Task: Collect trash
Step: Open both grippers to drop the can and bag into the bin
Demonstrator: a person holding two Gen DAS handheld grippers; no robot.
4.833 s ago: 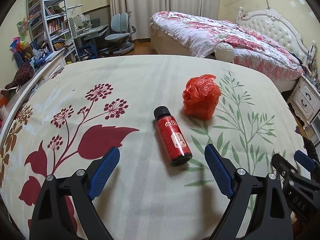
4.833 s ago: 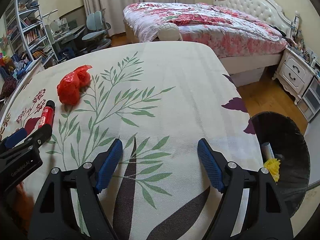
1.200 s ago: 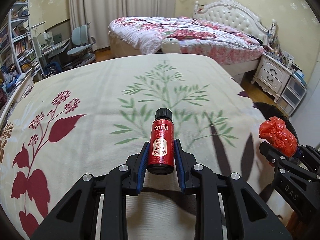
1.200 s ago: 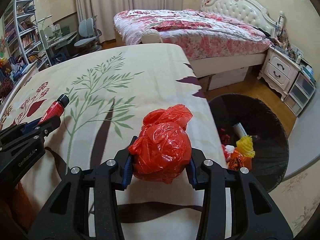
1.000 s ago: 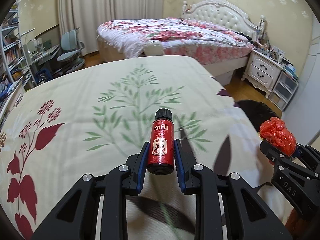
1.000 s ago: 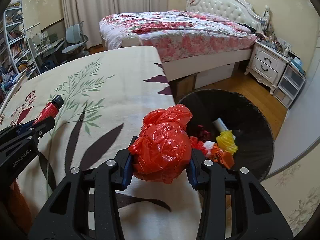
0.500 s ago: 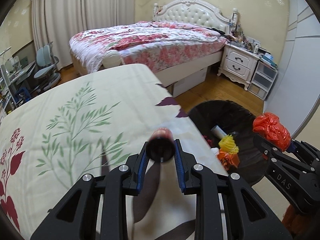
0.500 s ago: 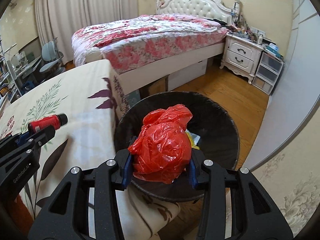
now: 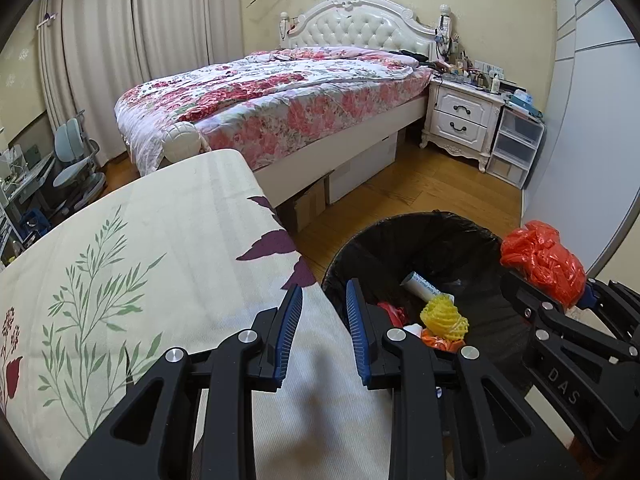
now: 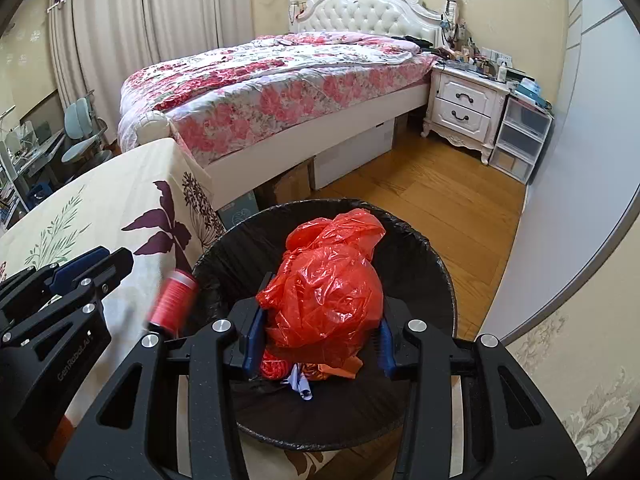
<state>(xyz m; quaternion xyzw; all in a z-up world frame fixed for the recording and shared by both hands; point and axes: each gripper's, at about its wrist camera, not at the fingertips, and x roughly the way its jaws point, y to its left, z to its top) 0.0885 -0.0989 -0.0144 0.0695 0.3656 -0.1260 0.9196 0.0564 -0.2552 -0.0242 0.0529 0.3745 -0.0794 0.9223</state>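
Note:
My left gripper [image 9: 323, 286] hangs over the table's corner beside the black-lined bin [image 9: 420, 224]; its blue pads stand a little apart with nothing between them. In the right wrist view the small red bottle [image 10: 173, 300] is a blur in mid-air just below the left gripper [image 10: 104, 264], at the bin's left rim [image 10: 224, 248]. My right gripper [image 10: 320, 320] is shut on the crumpled red plastic bag [image 10: 328, 276], held above the bin's mouth. The bag [image 9: 540, 256] also shows at the right of the left wrist view.
The bin holds a yellow foam net [image 9: 443, 316], a white tube [image 9: 422, 284] and red scraps. The table with the leaf-print cloth [image 9: 160, 240] touches the bin's left side. Beyond lie wood floor [image 10: 440, 184], a floral bed [image 9: 280, 100], a white nightstand [image 9: 460, 120] and plastic drawers [image 9: 516, 144].
Both grippers swung right from the table to the bin. The red bottle tipped in the left gripper, then left it; it now falls at the bin's rim. The right gripper still holds the bag.

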